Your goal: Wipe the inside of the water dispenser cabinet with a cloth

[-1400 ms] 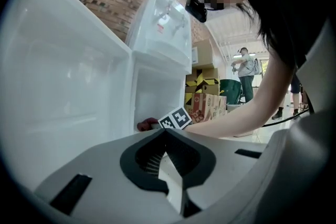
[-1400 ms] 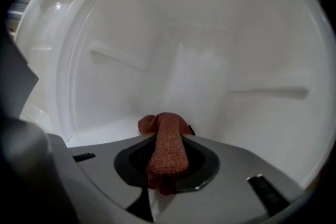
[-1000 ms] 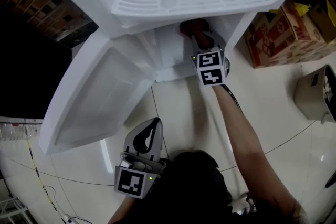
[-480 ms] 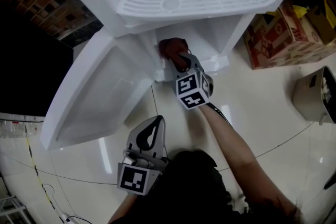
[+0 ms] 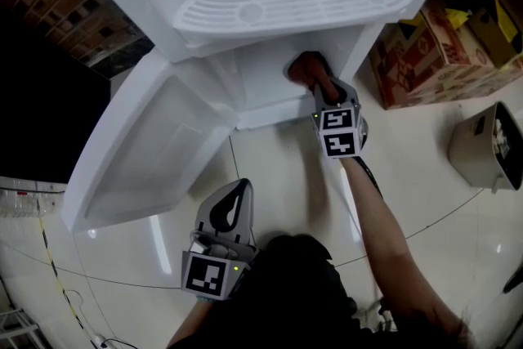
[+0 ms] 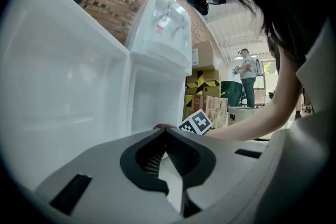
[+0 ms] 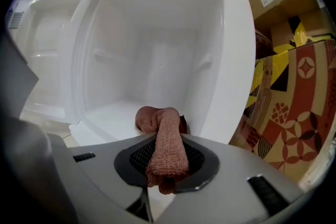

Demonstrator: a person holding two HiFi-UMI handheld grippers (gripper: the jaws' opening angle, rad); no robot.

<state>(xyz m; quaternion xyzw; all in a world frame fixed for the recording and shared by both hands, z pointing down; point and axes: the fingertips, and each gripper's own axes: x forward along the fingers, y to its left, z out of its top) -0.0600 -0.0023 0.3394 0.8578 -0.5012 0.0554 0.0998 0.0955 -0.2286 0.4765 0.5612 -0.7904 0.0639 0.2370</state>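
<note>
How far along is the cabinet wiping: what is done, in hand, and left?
Done: the door stands open and the right gripper is shut on the cloth. In hand: the cloth rests on the cabinet floor near its front right. Left: the back wall and the rest, though nothing shows which parts are already wiped. The left gripper is shut, empty.

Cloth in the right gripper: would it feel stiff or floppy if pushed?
Probably floppy: the cloth droops from the fingers and bunches on the cabinet floor. Likely light, since a mere pinch carries it. Its looped weave should grip rather than slide.
</note>
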